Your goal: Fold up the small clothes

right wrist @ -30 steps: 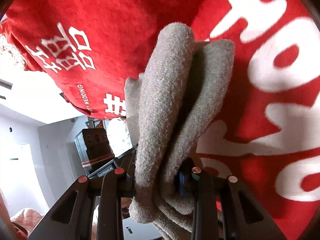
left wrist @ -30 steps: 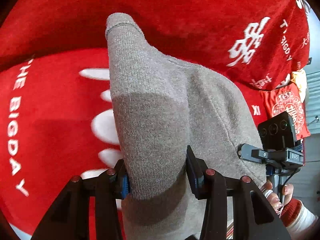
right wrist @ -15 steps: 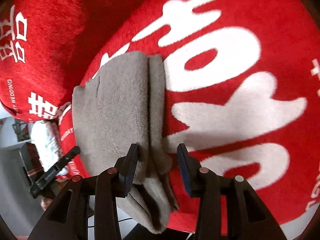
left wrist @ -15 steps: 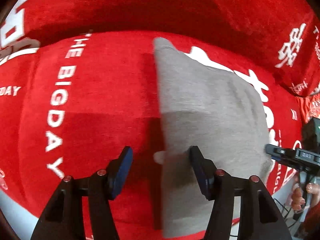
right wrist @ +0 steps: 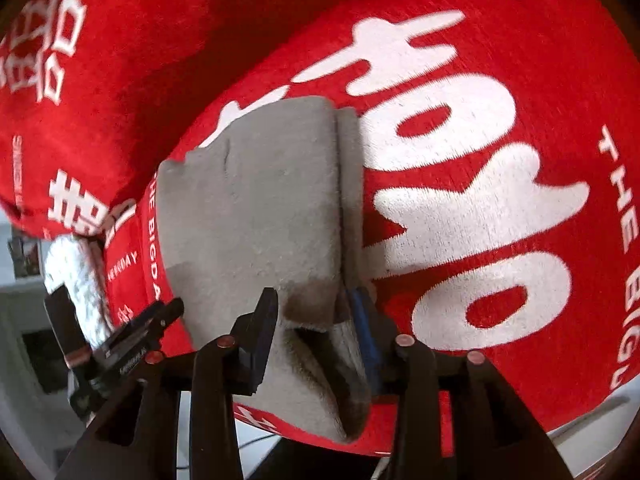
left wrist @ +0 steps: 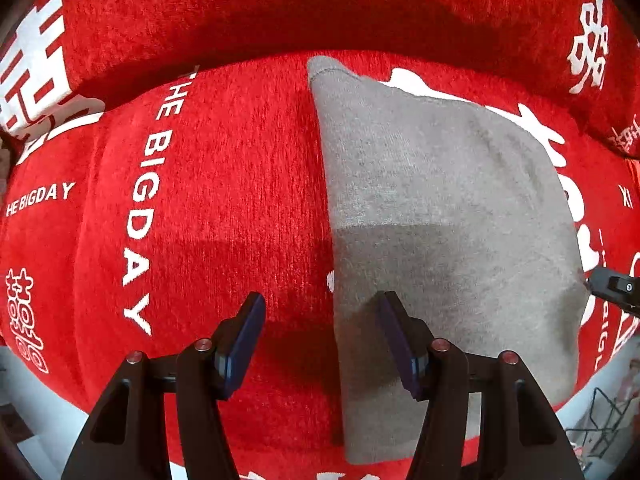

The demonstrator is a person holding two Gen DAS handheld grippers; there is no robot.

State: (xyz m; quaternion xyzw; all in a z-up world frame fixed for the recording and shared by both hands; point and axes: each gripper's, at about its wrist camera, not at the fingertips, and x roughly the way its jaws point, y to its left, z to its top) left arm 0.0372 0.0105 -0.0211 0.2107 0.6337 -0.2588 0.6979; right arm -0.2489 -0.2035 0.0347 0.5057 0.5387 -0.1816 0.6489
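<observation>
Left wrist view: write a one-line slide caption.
Left gripper, jaws open, above folded grey garment lying on red cover.

- Folded garment [left wrist: 440,216] lies flat on the blanket [left wrist: 224,200], near its front edge.
- Left tongs [left wrist: 320,336] sit over the garment's left edge: one finger above bare blanket, the other above the garment.
- Right tongs [right wrist: 312,320] straddle the garment's right edge [right wrist: 348,200].
- Blanket's raised fold [left wrist: 280,12] lies behind the garment.
</observation>
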